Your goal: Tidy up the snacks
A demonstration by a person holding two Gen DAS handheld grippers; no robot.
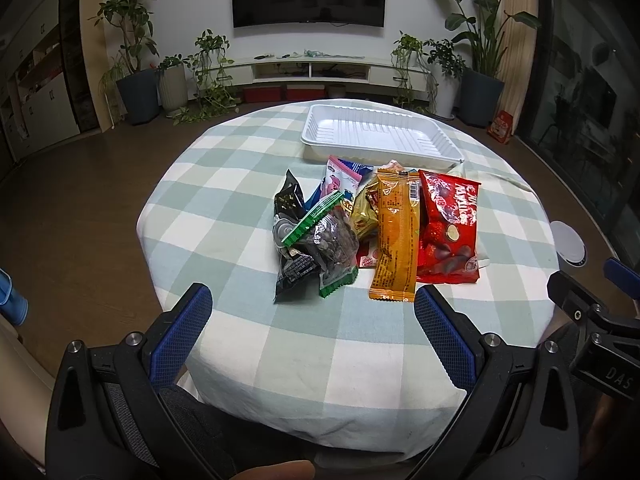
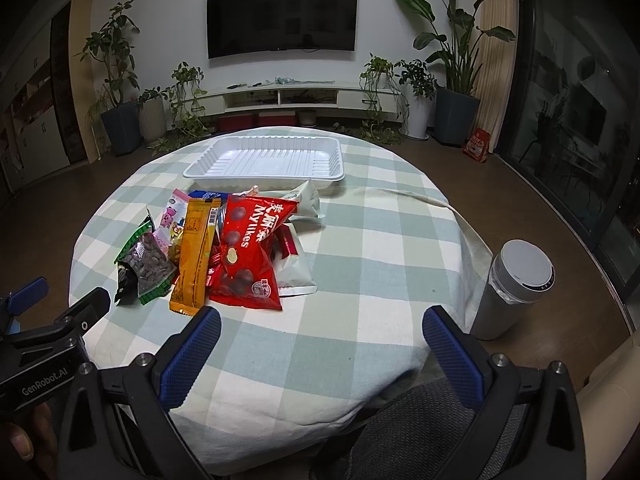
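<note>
snack pile: heaped mid-table on the checked tablecloth (image 1: 248,344), just ahead of both grippers, nothing touching it
red Mylikes bag (image 2: 250,248): on top, beside the orange bar (image 1: 396,236); green-edged nut pack (image 1: 332,240) on the pile's left
white tray (image 2: 268,160): just behind the pile, nothing in it
left gripper (image 1: 312,312): spread wide, holding nothing, low over the near edge
right gripper (image 2: 322,330): same deal, wide open, pile off to its left
hard to see: packets underneath are mostly buried; a white bag (image 2: 294,276) only peeks out
</note>
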